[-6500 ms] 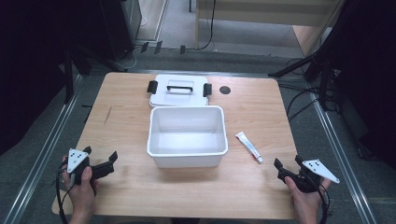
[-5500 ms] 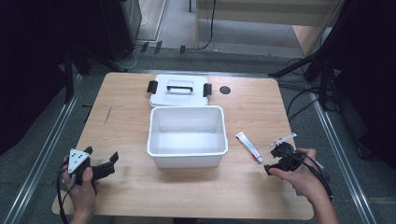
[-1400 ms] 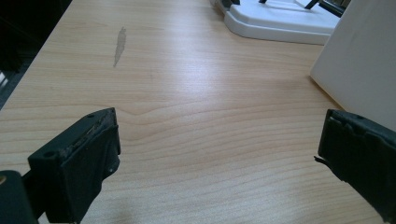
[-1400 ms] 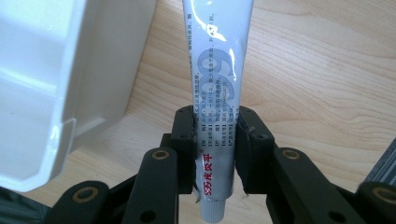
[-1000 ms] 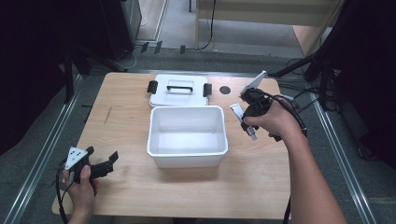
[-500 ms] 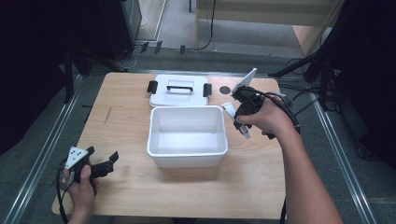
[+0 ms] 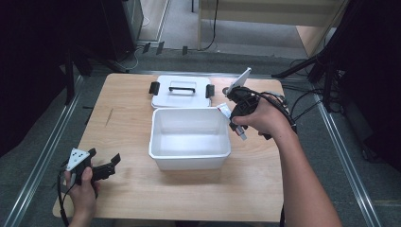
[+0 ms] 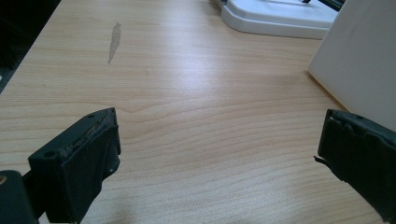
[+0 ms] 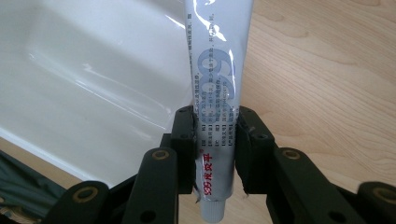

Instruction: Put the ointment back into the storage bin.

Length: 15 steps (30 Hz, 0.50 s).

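Holding a white tube clamped between its 2 jaws, the right gripper sits at the right rim of the open white bin, near its far corner. Judged from the layout, the job is to put the tube in the bin and perhaps fit the lid, which lies flat on the table just beyond the bin. Pick-up is done; release into the bin is outstanding, and the bin interior looks empty.

Tube orientation: in the right gripper view its long axis runs along the jaws, cap end toward the hand, flat crimped end projecting over the bin rim. In the high view it slants, crimped end toward the bin, cap end toward the table's near right.

The left gripper rests near the table's front left corner, jaws wide apart, holding nothing.
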Motion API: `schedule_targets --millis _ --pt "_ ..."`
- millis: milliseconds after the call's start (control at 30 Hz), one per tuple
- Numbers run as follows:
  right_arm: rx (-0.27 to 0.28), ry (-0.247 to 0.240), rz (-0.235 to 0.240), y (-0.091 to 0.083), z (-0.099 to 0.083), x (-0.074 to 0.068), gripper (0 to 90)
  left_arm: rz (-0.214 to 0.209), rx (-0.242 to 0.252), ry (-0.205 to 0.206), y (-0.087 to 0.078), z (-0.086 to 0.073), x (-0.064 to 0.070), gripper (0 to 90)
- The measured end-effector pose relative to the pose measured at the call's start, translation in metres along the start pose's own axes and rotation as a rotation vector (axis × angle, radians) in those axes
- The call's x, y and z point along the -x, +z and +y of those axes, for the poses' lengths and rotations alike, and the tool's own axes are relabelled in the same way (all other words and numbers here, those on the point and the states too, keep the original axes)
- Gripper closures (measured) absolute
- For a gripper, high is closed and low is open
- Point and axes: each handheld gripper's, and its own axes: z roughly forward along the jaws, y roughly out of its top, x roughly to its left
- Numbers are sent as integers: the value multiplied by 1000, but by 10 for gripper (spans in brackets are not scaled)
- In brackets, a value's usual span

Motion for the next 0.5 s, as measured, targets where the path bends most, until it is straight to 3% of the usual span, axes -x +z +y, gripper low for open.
schedule_targets --millis 500 --pt "-6 -66 0 -1 10 -21 721 -3 -7 -2 0 0 0 0"
